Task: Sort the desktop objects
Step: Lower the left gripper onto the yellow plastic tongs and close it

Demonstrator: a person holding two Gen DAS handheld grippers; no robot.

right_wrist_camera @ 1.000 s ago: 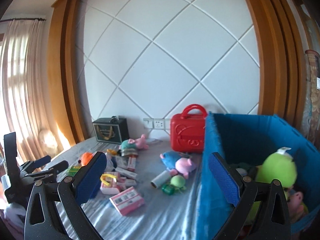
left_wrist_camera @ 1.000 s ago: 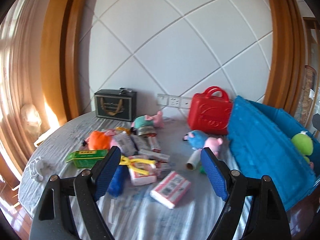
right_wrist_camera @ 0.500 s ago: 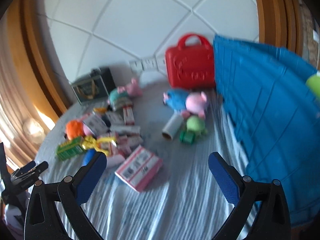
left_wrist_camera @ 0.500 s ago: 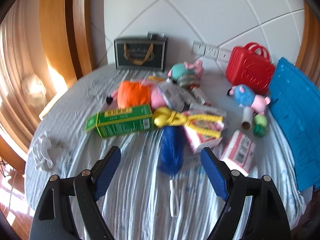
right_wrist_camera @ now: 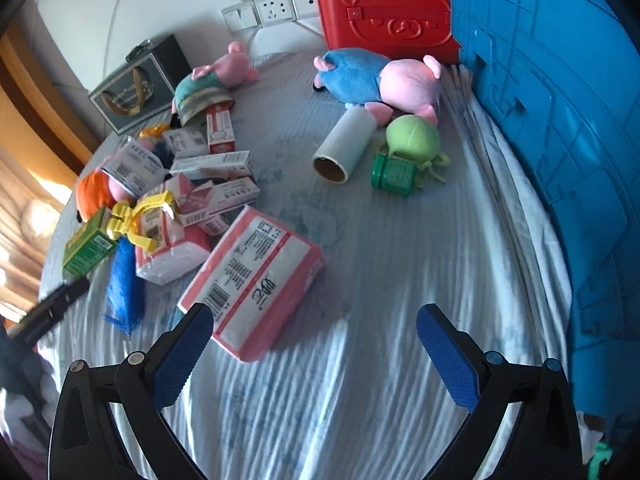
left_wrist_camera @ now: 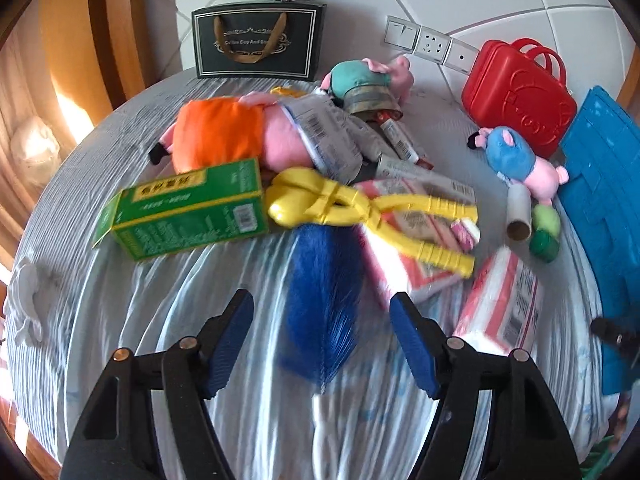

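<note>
The left gripper (left_wrist_camera: 322,320) points down at the blue feather duster (left_wrist_camera: 324,300), which lies on the striped cloth of the desk (left_wrist_camera: 168,320). Its jaws have just been closing but stand apart, with the duster's blue plume in the gap and neither pad touching it. The duster's white handle is mostly hidden under the gripper at the bottom edge and blurred.

Just beyond the plume lies the yellow plastic tongs (left_wrist_camera: 360,210), resting partly on a pink-and-white tissue pack (left_wrist_camera: 404,256) whose print is smeared by motion blur. The green carton (left_wrist_camera: 188,208) lies just left of the tongs, in front of an orange-and-pink plush toy (left_wrist_camera: 224,136). A dark gift bag (left_wrist_camera: 256,42) stands against the wall.

The right gripper (right_wrist_camera: 312,354) has its jaws wide apart and holds nothing; bare cloth lies between them. Its left pad overlaps the near corner of another pink tissue pack (right_wrist_camera: 256,280), though contact cannot be told. Farther off lie a cardboard tube (right_wrist_camera: 344,148), a green plush (right_wrist_camera: 412,140) touching a small green jar (right_wrist_camera: 392,174), and a blue-and-pink plush pig (right_wrist_camera: 380,78). The blue bin (right_wrist_camera: 560,140) fills the right edge, cut off by the frame; the red toy suitcase (right_wrist_camera: 384,4) is cropped at the top.
</note>
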